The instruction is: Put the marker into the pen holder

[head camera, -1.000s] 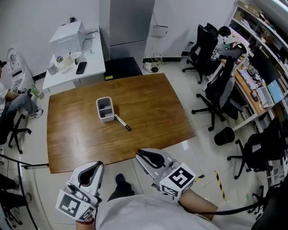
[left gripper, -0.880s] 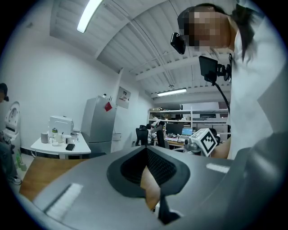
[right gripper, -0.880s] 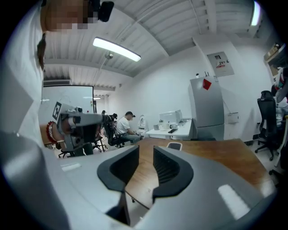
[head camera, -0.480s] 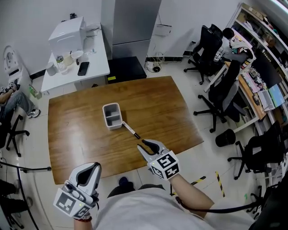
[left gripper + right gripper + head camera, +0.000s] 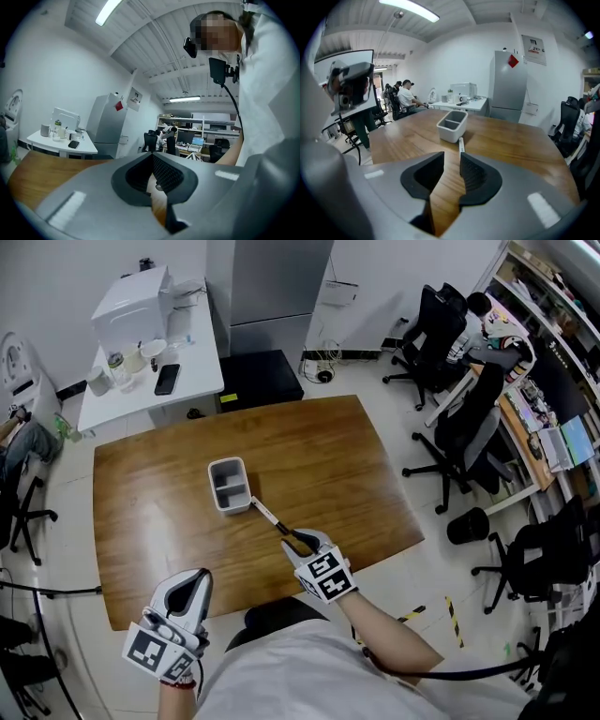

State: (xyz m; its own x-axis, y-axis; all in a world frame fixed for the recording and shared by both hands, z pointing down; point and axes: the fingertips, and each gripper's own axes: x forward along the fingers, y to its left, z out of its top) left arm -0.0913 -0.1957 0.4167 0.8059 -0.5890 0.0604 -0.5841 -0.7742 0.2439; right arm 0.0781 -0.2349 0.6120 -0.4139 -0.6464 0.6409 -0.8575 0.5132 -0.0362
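A grey two-compartment pen holder (image 5: 228, 485) (image 5: 452, 124) stands near the middle of the wooden table (image 5: 150, 521). The white marker (image 5: 267, 515) (image 5: 461, 143) with a black cap lies flat just to its right, pointing at me. My right gripper (image 5: 298, 541) (image 5: 451, 157) hangs low over the table at the marker's near end. Its jaws have just been opening and stand apart; the marker's end lies at the right jaw's tip, with no pad pressing on it. My left gripper (image 5: 198, 575) (image 5: 152, 157) is off the table's near edge, its jaw tips together and nothing held.
A white side table (image 5: 150, 381) with a phone and cups stands beyond the far left corner. Office chairs (image 5: 450, 442) and a black bin (image 5: 466, 523) are at the right. A seated person (image 5: 408, 96) is at the left.
My right gripper has come forward and down from off the table's edge to the marker's near end, and its jaws have spread. The left gripper has shifted a little.
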